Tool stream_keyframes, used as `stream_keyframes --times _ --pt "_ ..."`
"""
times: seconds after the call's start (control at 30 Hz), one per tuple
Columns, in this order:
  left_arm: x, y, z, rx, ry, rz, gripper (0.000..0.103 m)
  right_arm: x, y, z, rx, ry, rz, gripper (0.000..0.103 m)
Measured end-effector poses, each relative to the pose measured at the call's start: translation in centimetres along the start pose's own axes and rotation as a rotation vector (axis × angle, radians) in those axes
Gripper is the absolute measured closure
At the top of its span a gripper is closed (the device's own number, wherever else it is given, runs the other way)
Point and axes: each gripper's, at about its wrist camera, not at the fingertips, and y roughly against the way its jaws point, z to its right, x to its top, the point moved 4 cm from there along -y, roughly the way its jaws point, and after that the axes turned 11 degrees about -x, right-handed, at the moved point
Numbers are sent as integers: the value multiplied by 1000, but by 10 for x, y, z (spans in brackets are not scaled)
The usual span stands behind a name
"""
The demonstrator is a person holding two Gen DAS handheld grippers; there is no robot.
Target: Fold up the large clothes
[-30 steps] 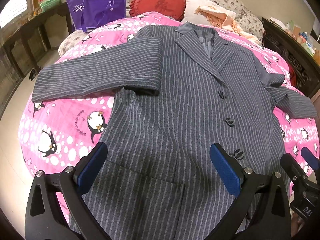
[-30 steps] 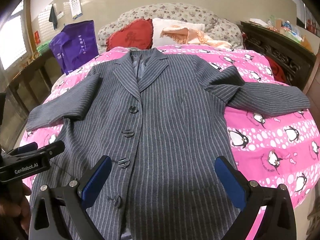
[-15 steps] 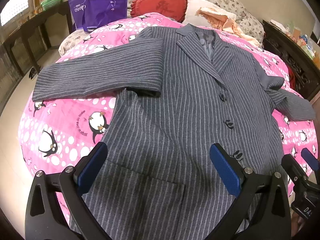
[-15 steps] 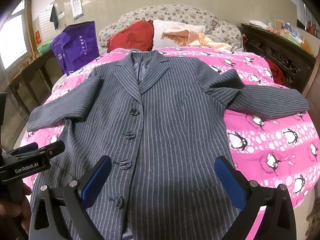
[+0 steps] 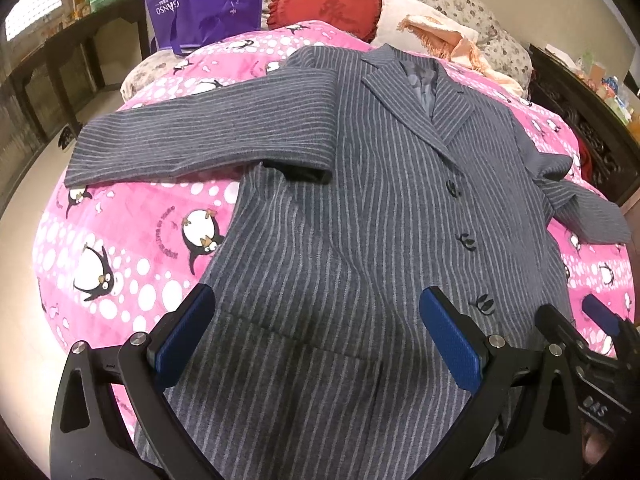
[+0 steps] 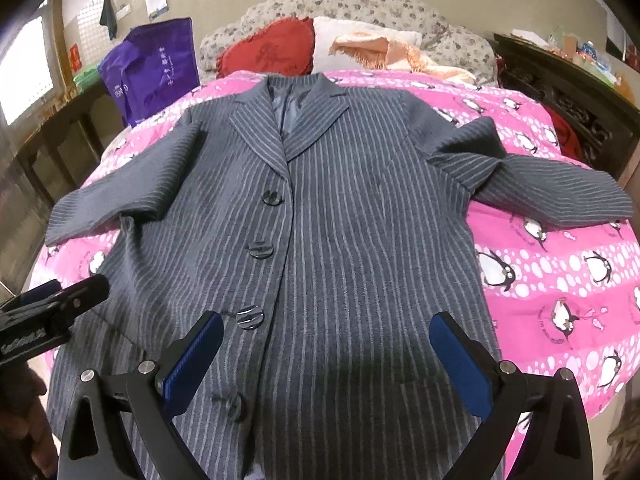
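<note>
A grey pinstriped coat (image 5: 360,208) lies face up and buttoned on a pink penguin bedspread (image 5: 132,264), collar away from me; it also shows in the right wrist view (image 6: 340,232). Its sleeves spread out to the left (image 5: 200,148) and right (image 6: 540,192). My left gripper (image 5: 316,336) is open and empty above the coat's lower left front. My right gripper (image 6: 326,352) is open and empty above the lower front near the buttons (image 6: 250,317). Each gripper shows at the edge of the other's view.
A purple bag (image 5: 200,0), a red heart cushion (image 5: 324,8) and a peach cloth (image 6: 396,54) lie at the bed's head. Dark wooden furniture stands to the left (image 5: 52,72) and right (image 6: 568,100). Floor shows left of the bed.
Both grippers have moved slightly forward over the coat, so it sits a little nearer in both views. Both stay open; the coat has not moved.
</note>
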Motion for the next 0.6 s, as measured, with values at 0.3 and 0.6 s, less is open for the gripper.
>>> stream_keyframes --times 0.3,0.6 --pt "8 -26 -10 -9 -32 -8 0 8 -50 -4 -30 4 -63 1" --pt "17 -46 -18 10 -17 -27 0 12 -77 -5 -48 28 -82 1"
